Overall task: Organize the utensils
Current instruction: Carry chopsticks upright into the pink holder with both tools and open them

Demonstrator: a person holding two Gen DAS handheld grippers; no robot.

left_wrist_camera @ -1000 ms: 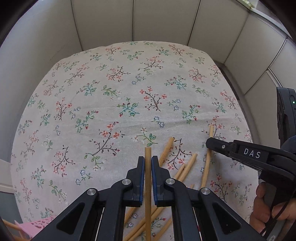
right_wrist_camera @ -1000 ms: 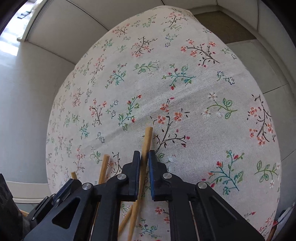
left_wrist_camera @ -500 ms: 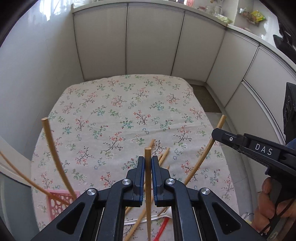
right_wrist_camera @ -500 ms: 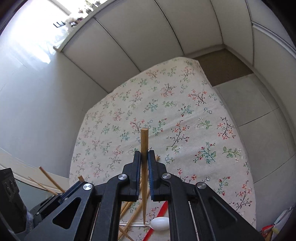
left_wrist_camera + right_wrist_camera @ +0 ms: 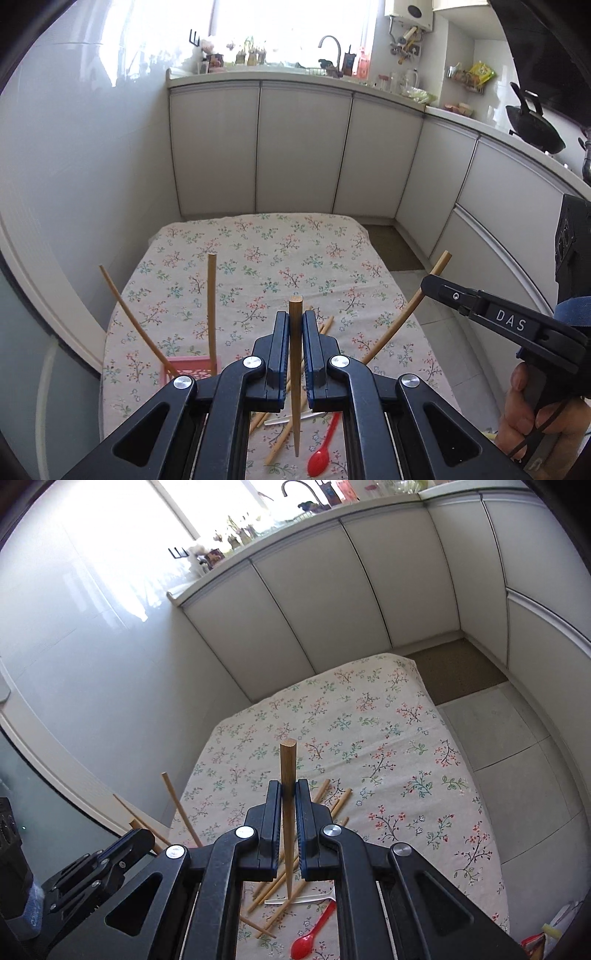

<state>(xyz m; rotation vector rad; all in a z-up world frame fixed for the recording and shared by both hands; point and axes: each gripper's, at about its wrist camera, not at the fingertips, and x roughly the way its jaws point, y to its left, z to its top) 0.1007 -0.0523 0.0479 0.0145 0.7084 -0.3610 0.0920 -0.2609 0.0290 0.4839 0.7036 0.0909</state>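
My left gripper (image 5: 294, 318) is shut on a wooden chopstick (image 5: 295, 373), held upright high above the floral tablecloth (image 5: 258, 266). My right gripper (image 5: 288, 786) is shut on another wooden chopstick (image 5: 287, 775), also upright; it shows in the left wrist view (image 5: 428, 284) at the right with its chopstick (image 5: 402, 317) slanting down. A pink basket (image 5: 192, 369) at the lower left holds two chopsticks (image 5: 211, 306) standing up. Several loose chopsticks (image 5: 328, 801), a red spoon (image 5: 308, 941) and a white spoon (image 5: 299, 899) lie on the cloth below.
The table stands in a kitchen corner with white cabinets (image 5: 303, 147) behind and a wall (image 5: 74, 184) on the left. Tiled floor (image 5: 517, 738) lies to the right of the table. The left gripper's body (image 5: 92, 867) shows at the right wrist view's lower left.
Both grippers have risen far above the table with their chopsticks still clamped. The views now take in the basket, the spoons and the kitchen counter.
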